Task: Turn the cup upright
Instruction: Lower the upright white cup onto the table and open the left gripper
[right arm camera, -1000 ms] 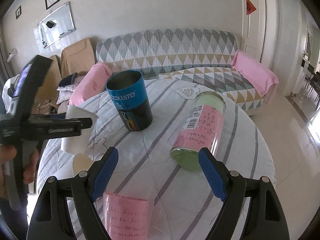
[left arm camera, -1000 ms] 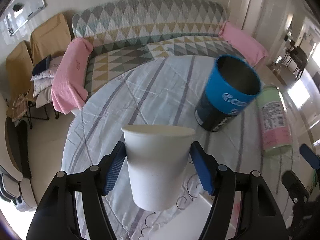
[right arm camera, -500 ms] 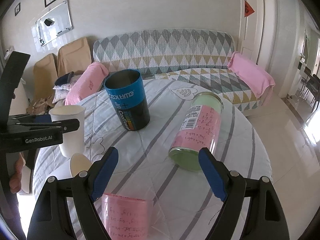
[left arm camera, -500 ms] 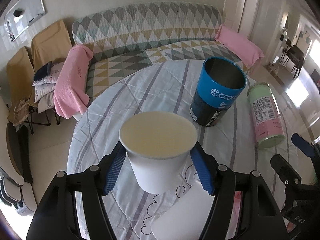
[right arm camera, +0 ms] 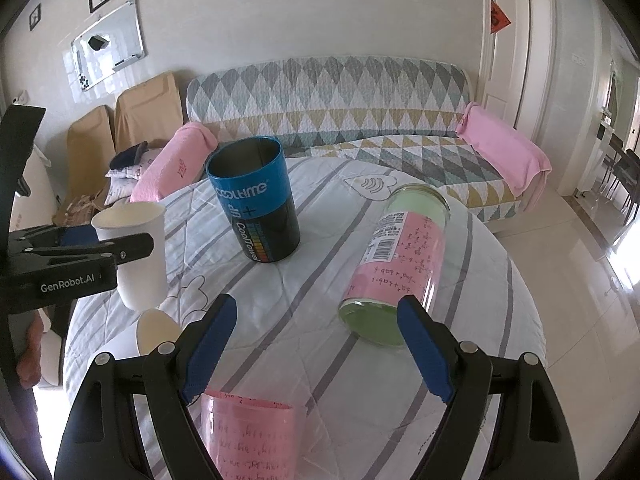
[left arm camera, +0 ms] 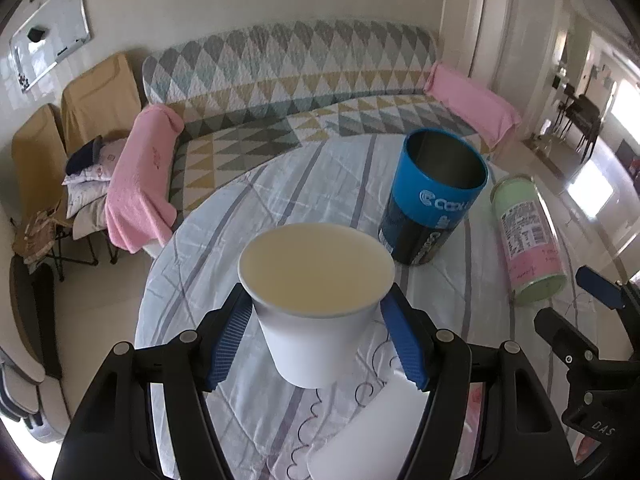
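Tabletop (right arm camera: pixel 320 344), striped cloth. Blue can (right arm camera: pixel 256 204), upright, open. Green jar (right arm camera: pixel 400 264) with pink label, on its side, right of can. Sofa (right arm camera: pixel 328 96), two pink towels, whiteboard (right arm camera: pixel 106 44) behind.

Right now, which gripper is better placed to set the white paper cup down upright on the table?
Left. The left gripper already clamps the white paper cup, mouth up, just above the table. The right gripper is open and empty, nearer the green jar lying on its side.
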Motion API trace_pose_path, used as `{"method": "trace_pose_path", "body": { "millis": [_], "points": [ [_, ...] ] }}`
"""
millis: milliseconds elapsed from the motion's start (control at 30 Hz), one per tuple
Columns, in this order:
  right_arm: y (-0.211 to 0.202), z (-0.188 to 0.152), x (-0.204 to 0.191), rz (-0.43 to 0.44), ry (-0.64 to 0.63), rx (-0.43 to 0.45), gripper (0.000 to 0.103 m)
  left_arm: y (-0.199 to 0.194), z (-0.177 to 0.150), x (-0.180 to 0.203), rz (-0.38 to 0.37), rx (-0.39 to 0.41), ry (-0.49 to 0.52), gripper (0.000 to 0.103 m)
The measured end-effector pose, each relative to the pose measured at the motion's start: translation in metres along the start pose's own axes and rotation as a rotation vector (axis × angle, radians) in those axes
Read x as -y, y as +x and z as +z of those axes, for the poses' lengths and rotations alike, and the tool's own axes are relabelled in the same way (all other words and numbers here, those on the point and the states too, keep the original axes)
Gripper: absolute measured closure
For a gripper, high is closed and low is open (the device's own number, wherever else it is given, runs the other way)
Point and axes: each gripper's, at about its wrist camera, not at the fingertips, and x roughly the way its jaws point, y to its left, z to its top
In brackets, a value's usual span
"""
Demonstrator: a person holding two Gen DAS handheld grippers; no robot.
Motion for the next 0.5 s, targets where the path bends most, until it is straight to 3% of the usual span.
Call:
{"method": "trace_pose_path", "body": {
  "millis": [500],
  "points": [
    [0.008,-0.002,0.0,0.005,-0.013,-0.017,0.019,-0.001,-0.037,-0.021,0.055,0.132,0.0,0.034]
  ]
}}
